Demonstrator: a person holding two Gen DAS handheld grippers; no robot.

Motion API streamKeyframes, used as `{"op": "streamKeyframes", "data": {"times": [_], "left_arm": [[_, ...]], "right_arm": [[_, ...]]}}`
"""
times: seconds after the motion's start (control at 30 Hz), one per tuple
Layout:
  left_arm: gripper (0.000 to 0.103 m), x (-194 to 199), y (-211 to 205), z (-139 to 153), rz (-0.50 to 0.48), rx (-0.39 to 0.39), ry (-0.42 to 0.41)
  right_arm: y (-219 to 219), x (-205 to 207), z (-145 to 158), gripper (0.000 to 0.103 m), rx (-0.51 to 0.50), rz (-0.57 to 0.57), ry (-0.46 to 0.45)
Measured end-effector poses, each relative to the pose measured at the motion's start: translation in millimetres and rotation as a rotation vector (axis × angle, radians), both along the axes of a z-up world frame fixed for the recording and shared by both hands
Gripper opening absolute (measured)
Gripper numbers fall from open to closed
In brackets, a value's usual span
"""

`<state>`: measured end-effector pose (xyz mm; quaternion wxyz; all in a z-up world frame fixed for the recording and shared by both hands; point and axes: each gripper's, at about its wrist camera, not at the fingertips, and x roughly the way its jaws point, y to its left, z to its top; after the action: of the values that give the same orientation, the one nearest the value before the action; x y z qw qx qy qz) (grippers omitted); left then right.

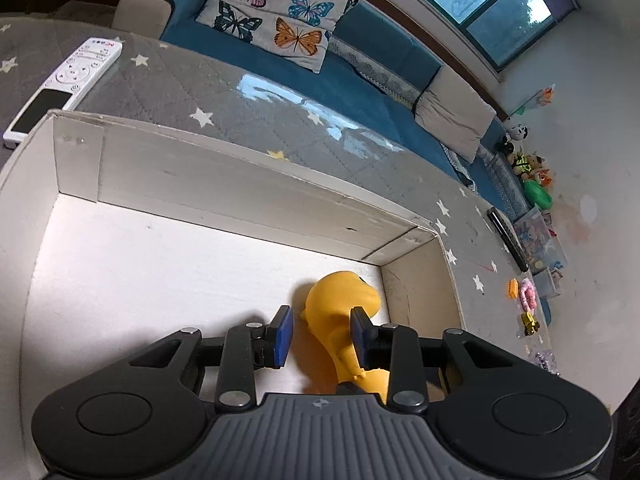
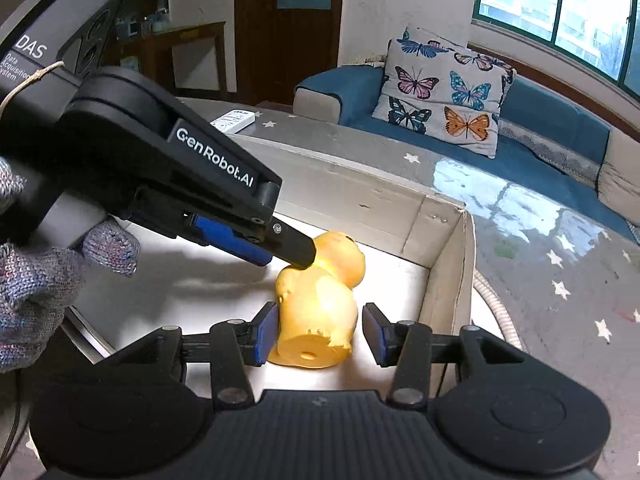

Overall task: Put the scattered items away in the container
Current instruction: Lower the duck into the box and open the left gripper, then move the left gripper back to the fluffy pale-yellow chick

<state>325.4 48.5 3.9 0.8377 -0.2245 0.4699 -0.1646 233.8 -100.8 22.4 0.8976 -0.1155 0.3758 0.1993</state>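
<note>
We see one bench (image 1: 248,112) under a grey star-print cover, and on it one white cardboard box (image 1: 224,184), the container for this task. Inside it lies one yellow toy figure (image 2: 320,304), on its side on the box floor near the right-hand wall, base hole toward the right wrist camera. We count that as one item in, so we judge the task partly done. Both grippers are down in the box around the toy. The left gripper (image 1: 322,336) is spread apart with the toy between its blue pads; the right pad looks to be touching the toy, the left pad stands clear, so we read it as released, not clamping. The right gripper (image 2: 320,334) is likewise spread, its left pad right against the toy's base and its right pad apart from it; nothing is grasped. What is left, by our reading: on the bench outside the box lie one white remote (image 1: 64,84) beside the box's far-left corner, one dark remote (image 1: 508,240) near the far edge on the right, and a cluster of small bits (image 1: 526,304): one orange brick, one pink piece, one yellow toy car, and some clear pieces too small to count. Whether the remotes count as scattered items we cannot tell.
</note>
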Motion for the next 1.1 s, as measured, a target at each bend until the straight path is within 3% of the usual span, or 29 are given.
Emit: {"op": "streamKeyframes", "data": {"times": [0.6, 0.8, 1.1], "left_arm": [[0.033, -22, 6, 19, -0.009, 0.044, -0.073], [0.033, -50, 1, 41, -0.007, 0.074, -0.129], [0.033, -104, -11, 70, 0.019, 0.146, -0.197]], "right_arm": [[-9, -18, 23, 0.076, -0.01, -0.097, -0.096], [-28, -41, 37, 0.079, 0.036, -0.108, -0.131], [-59, -96, 51, 0.092, 0.072, -0.088, -0.186]]}}
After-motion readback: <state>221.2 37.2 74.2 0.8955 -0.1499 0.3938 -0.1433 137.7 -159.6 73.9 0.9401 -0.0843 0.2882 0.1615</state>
